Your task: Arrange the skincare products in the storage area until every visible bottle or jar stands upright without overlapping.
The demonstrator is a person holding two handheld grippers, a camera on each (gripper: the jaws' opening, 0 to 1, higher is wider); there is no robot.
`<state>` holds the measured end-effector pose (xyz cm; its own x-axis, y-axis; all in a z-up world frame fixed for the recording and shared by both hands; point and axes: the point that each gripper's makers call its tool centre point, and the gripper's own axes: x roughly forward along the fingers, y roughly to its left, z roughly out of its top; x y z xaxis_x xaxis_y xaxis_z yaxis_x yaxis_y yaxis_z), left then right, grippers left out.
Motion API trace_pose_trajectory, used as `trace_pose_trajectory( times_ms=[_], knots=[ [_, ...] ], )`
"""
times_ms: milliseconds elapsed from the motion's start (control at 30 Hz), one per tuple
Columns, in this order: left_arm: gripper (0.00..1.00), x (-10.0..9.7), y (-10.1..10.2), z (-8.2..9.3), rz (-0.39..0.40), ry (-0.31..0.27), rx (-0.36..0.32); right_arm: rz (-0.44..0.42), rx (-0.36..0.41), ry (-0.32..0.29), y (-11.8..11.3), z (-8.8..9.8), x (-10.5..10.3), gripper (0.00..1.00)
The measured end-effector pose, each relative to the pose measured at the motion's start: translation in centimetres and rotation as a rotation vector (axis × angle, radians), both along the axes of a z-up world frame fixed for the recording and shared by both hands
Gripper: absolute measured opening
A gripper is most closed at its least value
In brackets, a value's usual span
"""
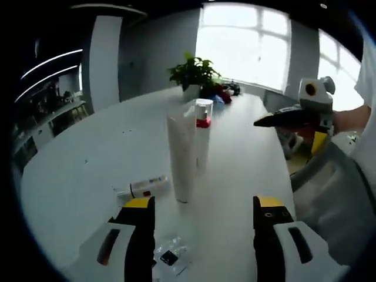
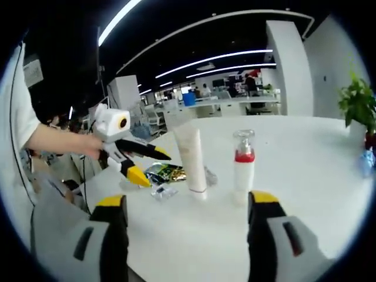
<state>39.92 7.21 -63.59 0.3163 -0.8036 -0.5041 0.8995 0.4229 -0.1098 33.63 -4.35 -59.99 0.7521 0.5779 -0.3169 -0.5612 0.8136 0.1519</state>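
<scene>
Table: a large white round table carries the skincare products, with an office space behind it and a bright window on the far side.
White tube: a tall white squeeze tube stands upright on its cap near the table's middle.
Pump bottle: a white pump bottle with a red collar and clear cap stands upright just behind the tube in the left gripper view; in the right gripper view the two stand side by side with a gap between them.
Small tube: a small white tube with a coloured label lies flat on the table, near and left of the upright tube.
Sachets: a clear sachet lies between the left gripper's jaws; foil sachets lie left of the tube in the right gripper view.
Left gripper: the left gripper has its jaws wide apart and holds nothing.
Right gripper: the right gripper is likewise spread wide and empty, held above the table edge.
Plant: a potted green plant sits at the far side.
</scene>
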Motion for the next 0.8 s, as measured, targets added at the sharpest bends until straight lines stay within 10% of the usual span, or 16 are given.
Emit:
trace_pose_trajectory(
  times_ms=[800],
  knots=[
    [0.89,-7.6,4.7,0.0,0.219,0.074,-0.013,-0.004,-0.016,0.008,-0.9,0.0,-3.1,0.86]
  ],
)
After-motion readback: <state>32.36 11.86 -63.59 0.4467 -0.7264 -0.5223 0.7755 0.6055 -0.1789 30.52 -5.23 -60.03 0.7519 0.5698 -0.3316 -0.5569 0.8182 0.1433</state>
